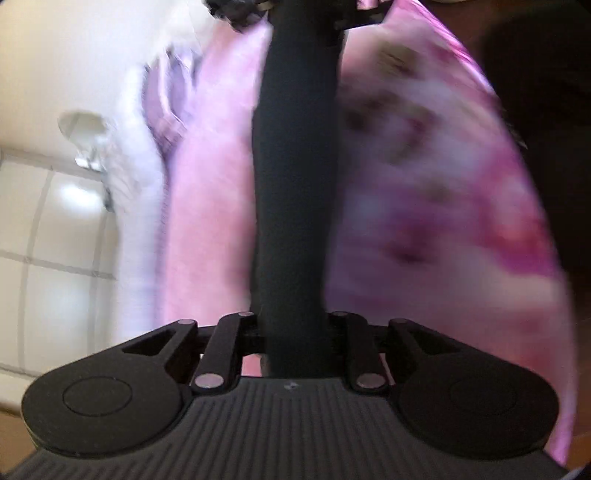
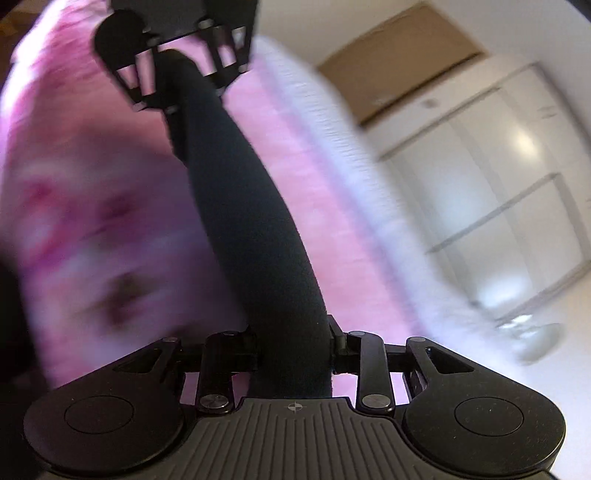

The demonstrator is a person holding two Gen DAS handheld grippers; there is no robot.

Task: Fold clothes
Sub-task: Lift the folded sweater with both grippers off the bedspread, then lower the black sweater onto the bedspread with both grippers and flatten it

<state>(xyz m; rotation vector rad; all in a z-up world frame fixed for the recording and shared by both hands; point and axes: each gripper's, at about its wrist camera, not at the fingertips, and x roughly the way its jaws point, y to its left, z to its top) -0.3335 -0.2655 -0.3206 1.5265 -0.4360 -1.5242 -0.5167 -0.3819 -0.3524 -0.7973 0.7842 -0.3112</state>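
Where each camera looks along its own fingers, both pairs are pressed together into one dark column, the left gripper [image 1: 295,22] and right gripper [image 2: 177,62] each clamped on the blurred pink garment [image 1: 424,184] filling mid-frame. Farther off, only the right view shows a brown panel [image 2: 399,62] at upper right above pale cabinet doors [image 2: 517,206].

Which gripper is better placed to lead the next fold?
Left, barely: both left gripper and right gripper are shut with tips together in the blurred pink garment; left's fingers lie straighter.
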